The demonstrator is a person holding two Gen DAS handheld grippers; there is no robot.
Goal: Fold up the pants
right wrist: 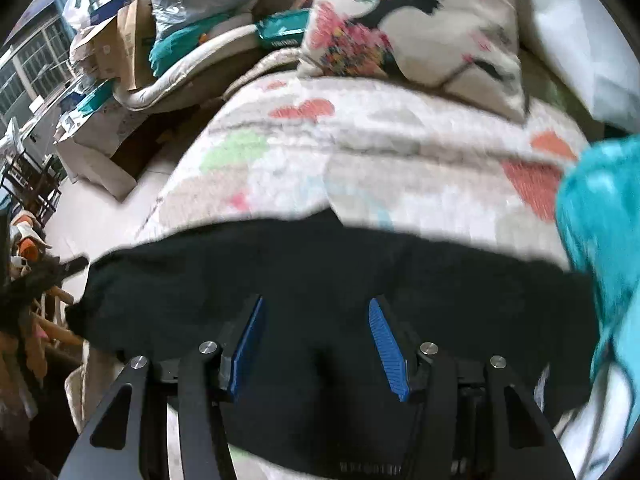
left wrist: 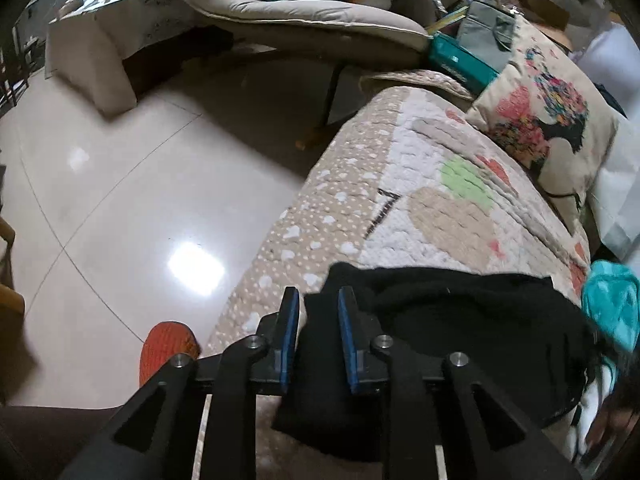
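Observation:
The black pants (left wrist: 460, 320) lie bunched on a quilted sofa cover (left wrist: 420, 184) printed with hearts. In the left wrist view my left gripper (left wrist: 319, 300) hovers over the pants' left corner, jaws partly open with a small gap, holding nothing visible. In the right wrist view the pants (right wrist: 320, 272) spread wide across the cover (right wrist: 360, 140). My right gripper (right wrist: 316, 308) is wide open just above the middle of the black cloth, with the fabric beneath both blue pads. This view is motion-blurred.
A printed cushion (left wrist: 548, 108) leans at the sofa's back. Teal cloth (left wrist: 612, 304) lies at the right, also in the right wrist view (right wrist: 600, 248). Glossy tiled floor (left wrist: 120, 200) lies left of the sofa, with an orange slipper (left wrist: 168, 344). Clutter and boxes (right wrist: 116, 40) stand beyond.

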